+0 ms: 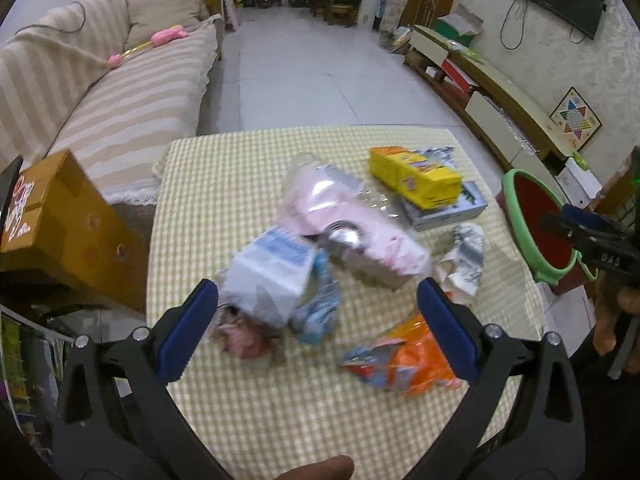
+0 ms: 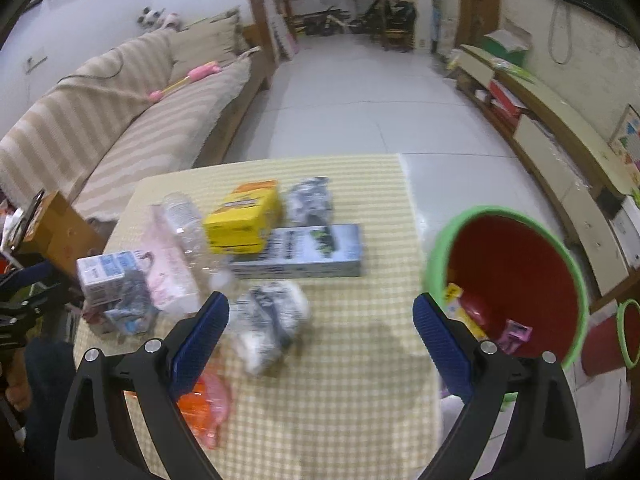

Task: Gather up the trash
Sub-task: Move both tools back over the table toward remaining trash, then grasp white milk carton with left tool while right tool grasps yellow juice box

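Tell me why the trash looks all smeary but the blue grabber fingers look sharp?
Left wrist view: the white carton and pink packet are motion-blurred, while the left gripper is crisp. Right wrist view: the crumpled wrapper is blurred, the right gripper sharp. Both views bend straight edges, like the table.

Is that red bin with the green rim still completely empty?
No, the red bin already holds a few items at its bottom, including a pink packet and something red and yellow.
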{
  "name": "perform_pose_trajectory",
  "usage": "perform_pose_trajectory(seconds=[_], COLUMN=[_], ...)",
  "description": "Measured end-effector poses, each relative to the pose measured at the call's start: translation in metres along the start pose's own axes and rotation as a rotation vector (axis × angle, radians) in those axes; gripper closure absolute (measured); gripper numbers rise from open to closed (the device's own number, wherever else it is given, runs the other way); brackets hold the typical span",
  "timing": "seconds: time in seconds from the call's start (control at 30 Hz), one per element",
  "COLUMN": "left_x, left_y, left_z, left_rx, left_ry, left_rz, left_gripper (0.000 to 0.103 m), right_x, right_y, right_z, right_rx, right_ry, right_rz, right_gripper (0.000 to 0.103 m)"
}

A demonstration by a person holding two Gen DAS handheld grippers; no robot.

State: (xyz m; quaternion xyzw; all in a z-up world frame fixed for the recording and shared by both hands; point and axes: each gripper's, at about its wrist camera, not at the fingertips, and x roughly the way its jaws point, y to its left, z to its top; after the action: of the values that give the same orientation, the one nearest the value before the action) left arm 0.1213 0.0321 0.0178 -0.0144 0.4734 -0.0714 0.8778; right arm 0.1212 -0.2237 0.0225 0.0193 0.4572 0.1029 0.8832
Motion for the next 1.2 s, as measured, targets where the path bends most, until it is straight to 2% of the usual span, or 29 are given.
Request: perform_pose_trajectory(seconds=[0.27, 0.67, 0.83, 0.97, 1.13, 1.2], left_x=[0.014, 0.047, 0.059, 0.065, 0.071, 0.073], left_y=[0.024, 0.027, 0.028, 0.028, 0.027, 0.027], left_z=[-0.007, -0.004, -0.003, -0.002, -0.002, -0.002], left_rx=[0.018, 0.174, 0.204, 0.216, 0.213, 0.213], left_ry=[0.028, 0.068, 0.080, 0.088, 0.098, 0.105], left_rz=[0.018, 0.086, 0.098, 0.105, 0.099, 0.093], left_gripper=[0.006, 0.006, 0.006, 0.008, 0.017, 0.028], right_x=[0.023, 0.077, 0.101, 0.119, 0.134, 0.135], right_y=[0.037, 0.057, 0.062, 0.065, 0.071, 0.072], right_z=[0.018, 0.043, 0.051, 0.053, 0.050, 0.049], right_rx=[-0.029, 0.007, -0.011, -0.023, -0.054, -0.060], right_ry=[0.024, 0.099, 0.133, 0.164, 0.196, 0.192], right_rz=[0.021, -0.003, -0.032, -0.040, -0.052, -0.052], right_gripper=[0.013, 0.015, 0.021, 0.030, 0.046, 0.046])
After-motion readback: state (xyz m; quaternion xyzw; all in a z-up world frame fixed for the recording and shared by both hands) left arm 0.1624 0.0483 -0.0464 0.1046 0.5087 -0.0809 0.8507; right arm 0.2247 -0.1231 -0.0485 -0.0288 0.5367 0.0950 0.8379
